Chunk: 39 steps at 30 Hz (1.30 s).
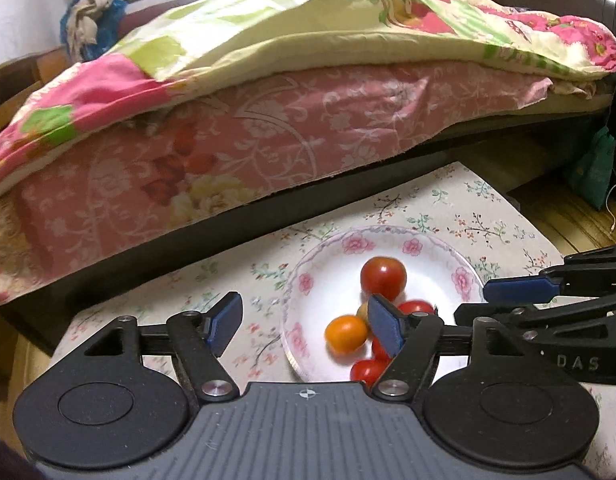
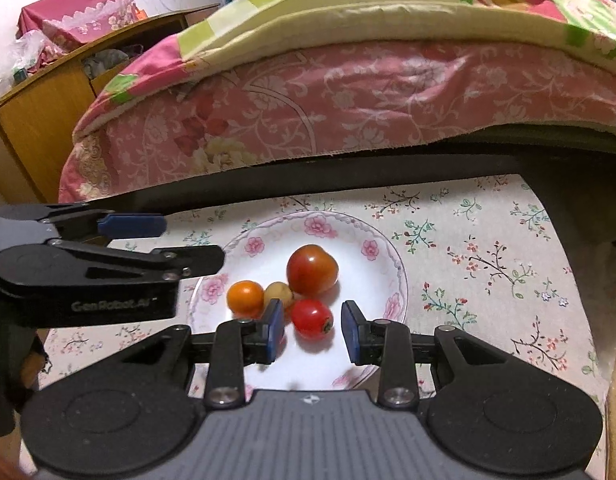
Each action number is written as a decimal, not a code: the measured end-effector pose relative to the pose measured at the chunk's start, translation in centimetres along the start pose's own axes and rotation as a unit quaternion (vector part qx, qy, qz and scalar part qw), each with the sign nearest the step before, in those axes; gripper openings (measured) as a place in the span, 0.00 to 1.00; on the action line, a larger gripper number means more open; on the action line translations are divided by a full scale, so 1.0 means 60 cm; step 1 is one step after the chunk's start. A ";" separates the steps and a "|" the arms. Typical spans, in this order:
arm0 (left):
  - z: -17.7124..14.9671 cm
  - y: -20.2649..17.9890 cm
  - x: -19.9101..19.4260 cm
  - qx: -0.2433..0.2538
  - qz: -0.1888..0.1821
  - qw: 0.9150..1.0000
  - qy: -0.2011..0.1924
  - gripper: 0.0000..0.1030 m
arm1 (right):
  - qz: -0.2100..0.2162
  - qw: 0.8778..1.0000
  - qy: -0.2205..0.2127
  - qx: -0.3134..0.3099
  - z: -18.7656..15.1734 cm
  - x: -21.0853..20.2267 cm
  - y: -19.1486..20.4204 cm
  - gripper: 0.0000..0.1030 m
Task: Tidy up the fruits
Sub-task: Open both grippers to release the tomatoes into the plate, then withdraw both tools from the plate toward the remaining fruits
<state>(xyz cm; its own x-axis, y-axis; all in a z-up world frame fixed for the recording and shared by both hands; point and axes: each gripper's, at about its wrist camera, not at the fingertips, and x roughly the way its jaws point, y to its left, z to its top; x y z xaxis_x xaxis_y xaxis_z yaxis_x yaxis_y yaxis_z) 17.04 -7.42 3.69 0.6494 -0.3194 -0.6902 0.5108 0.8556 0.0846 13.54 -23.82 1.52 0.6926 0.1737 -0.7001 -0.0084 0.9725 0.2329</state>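
So, the fruit sits together on a white plate [image 2: 371, 250] with pink flowers round the rim, and the plate is on a flowery tablecloth [image 2: 487, 240] with the bed [image 2: 347, 100] up at 12 o'clock. From my right-hand camera, the big red tomato [image 2: 311, 270] is at 12 o'clock in the pile and the orange tomato [image 2: 246, 298] at 9. A pale yellow fruit [image 2: 279, 294] is squeezed between those two, and the small red tomato [image 2: 311, 318] is at 6. My left-hand camera shows a couple more small red ones at the near edge, partly hidden.

My left tongs [image 1: 304, 326] are wide apart and empty, hanging over the plate's 9 o'clock rim. My right tongs [image 2: 312, 330] have only a narrow gap. The small red tomato shows through that gap, but the pads aren't pressing on it, so they hold nothing.

For writing, "GenRobot.AI" is on the side of the left tongs and "DAS" on the right one.
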 end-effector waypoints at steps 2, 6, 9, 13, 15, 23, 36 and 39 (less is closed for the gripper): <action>-0.009 0.010 -0.017 -0.007 0.000 1.000 0.000 0.75 | 0.001 1.000 -0.002 -0.003 -0.005 -0.012 0.008 0.32; -0.032 0.025 -0.050 -0.015 0.005 1.000 0.001 0.77 | 0.008 1.000 0.004 -0.003 -0.024 -0.033 0.023 0.32; -0.054 0.032 -0.070 -0.017 0.006 1.000 0.007 0.77 | 0.012 1.000 0.012 -0.007 -0.044 -0.045 0.035 0.32; -0.079 0.038 -0.091 -0.019 0.008 1.000 0.015 0.78 | 0.019 1.000 0.021 -0.006 -0.067 -0.058 0.050 0.32; -0.089 0.042 -0.101 -0.022 0.009 1.000 0.017 0.78 | 0.023 0.999 0.025 -0.006 -0.076 -0.061 0.056 0.32; -0.143 0.062 -0.125 -0.035 0.013 0.999 0.040 0.79 | 0.041 0.998 0.040 -0.018 -0.108 -0.071 0.084 0.32; -0.195 0.047 -0.112 0.009 -0.003 0.997 0.075 0.80 | 0.065 0.992 0.079 -0.073 -0.141 -0.024 0.117 0.32; -0.202 0.050 -0.107 0.007 -0.007 0.997 0.083 0.81 | 0.070 0.990 0.084 -0.094 -0.144 -0.014 0.127 0.32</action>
<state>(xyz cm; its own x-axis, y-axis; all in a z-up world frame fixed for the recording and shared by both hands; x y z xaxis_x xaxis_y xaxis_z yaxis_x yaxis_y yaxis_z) 7.59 2.13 -0.33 0.5405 -0.2585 -0.8006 0.5271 0.8457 0.0828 6.69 -15.23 -1.94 0.5463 0.3170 -0.7753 -0.2408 0.9460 0.2171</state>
